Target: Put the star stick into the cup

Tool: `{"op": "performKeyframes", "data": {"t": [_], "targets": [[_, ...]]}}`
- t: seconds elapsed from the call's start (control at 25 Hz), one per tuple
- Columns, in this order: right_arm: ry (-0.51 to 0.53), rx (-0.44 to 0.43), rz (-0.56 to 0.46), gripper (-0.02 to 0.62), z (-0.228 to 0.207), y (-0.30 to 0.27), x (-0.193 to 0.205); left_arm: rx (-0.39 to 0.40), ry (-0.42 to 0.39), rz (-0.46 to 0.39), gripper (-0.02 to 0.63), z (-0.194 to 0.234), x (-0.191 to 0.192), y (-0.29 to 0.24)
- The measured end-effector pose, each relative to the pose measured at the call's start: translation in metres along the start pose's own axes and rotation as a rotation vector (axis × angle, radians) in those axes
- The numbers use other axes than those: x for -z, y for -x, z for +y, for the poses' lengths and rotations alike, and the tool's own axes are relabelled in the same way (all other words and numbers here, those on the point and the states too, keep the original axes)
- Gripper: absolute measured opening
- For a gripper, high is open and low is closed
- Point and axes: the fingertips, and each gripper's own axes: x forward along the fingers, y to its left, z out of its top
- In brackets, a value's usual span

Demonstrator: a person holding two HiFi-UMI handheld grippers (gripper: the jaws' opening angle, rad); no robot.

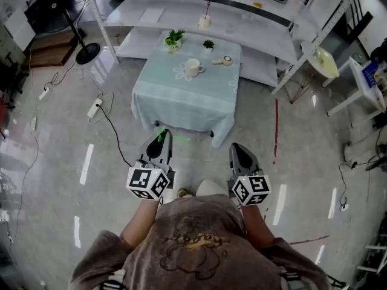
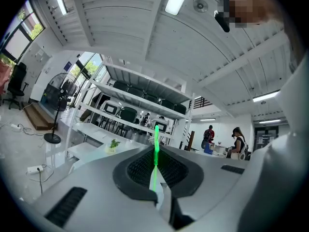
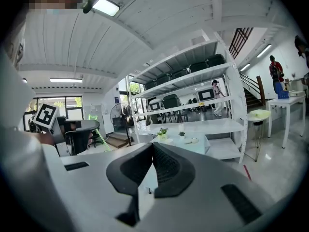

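The star stick [image 1: 161, 135] is a thin glowing-green rod; my left gripper [image 1: 162, 139] is shut on it, and its tip pokes forward past the jaws. In the left gripper view the star stick [image 2: 156, 151] runs up between the pressed pads of the left gripper [image 2: 155, 154]. The white cup [image 1: 192, 67] stands far ahead, mid-way along a low table [image 1: 181, 104] draped in pale blue cloth. My right gripper [image 1: 237, 148] hangs level beside the left one, shut with nothing in it [image 3: 153, 146]. Its view shows the star stick [image 3: 99, 132] off to the left.
Two small potted plants [image 1: 174, 38] and a small round object [image 1: 227, 60] share the table with the cup. White shelving racks [image 1: 211, 14] stand behind it. A power strip [image 1: 94, 108] with cables lies on the floor at left, near a fan base [image 1: 87, 54]. People stand far right.
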Motion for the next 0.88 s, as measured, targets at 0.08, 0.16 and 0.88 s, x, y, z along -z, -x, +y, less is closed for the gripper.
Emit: {"op": "performKeyframes", "data": {"t": [0.08, 0.16, 0.88], "targets": [[-0.002, 0.008, 0.002, 0.004, -0.003, -0.004, 0.000, 0.007, 0.004, 0.002, 0.031, 0.001, 0.001, -0.006], [-0.003, 0.015, 0.003, 0.003, -0.008, -0.009, 0.000, 0.011, 0.005, 0.003, 0.031, 0.003, 0.001, -0.014], [-0.013, -0.059, -0.001, 0.005, -0.078, -0.146, -0.038, -0.038, -0.016, -0.022, 0.031, 0.042, -0.019, -0.149]]}}
